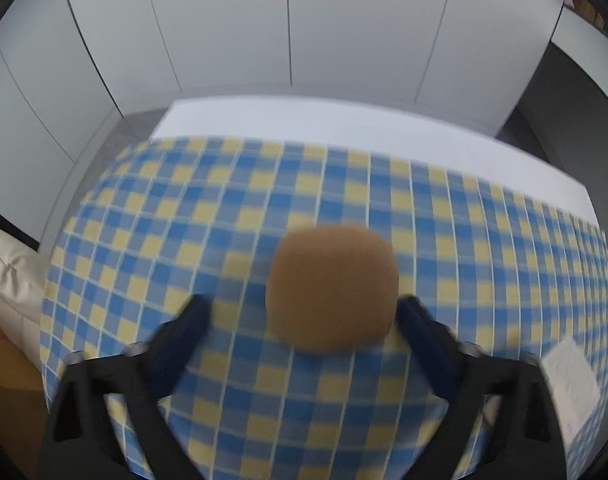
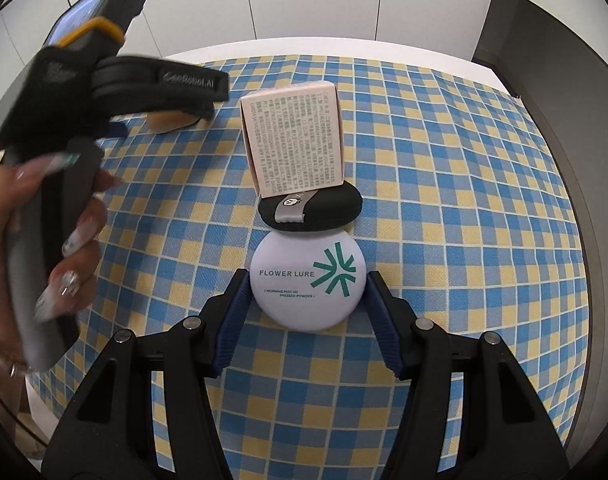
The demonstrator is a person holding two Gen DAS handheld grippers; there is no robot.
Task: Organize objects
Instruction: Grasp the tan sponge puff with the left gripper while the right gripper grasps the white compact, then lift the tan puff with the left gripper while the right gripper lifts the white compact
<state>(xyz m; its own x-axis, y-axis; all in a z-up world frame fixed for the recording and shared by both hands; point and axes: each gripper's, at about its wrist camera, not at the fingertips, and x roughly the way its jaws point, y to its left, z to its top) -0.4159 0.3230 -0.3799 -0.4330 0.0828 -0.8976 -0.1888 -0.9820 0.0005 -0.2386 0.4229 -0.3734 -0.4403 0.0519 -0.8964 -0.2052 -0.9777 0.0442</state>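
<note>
- Right gripper [image 2: 307, 284] straddles the round white compact [image 2: 308, 280], blue ribbed pads spread, apparently just clear of its smooth rim.
- Left gripper [image 1: 304, 312], jaws spread, flanks a blurred tan puff [image 1: 331, 286]; contact unclear.
- Beyond the compact, mid-tablecloth [image 2: 463, 240]: a flat black puff [image 2: 309, 208], then an upright printed box [image 2: 294, 140], long axis vertical.

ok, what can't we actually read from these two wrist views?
- Left wrist view: the round tan puff is motion-blurred; contact with the left gripper fingers can't be judged.
- Left wrist view: the pale printed box is blurred at the right, its text unreadable.
- Right wrist view: the black oval cushion hides the foot of the pink printed box.
- Right wrist view: contact of the fingers with the white round compact is unclear.
</note>
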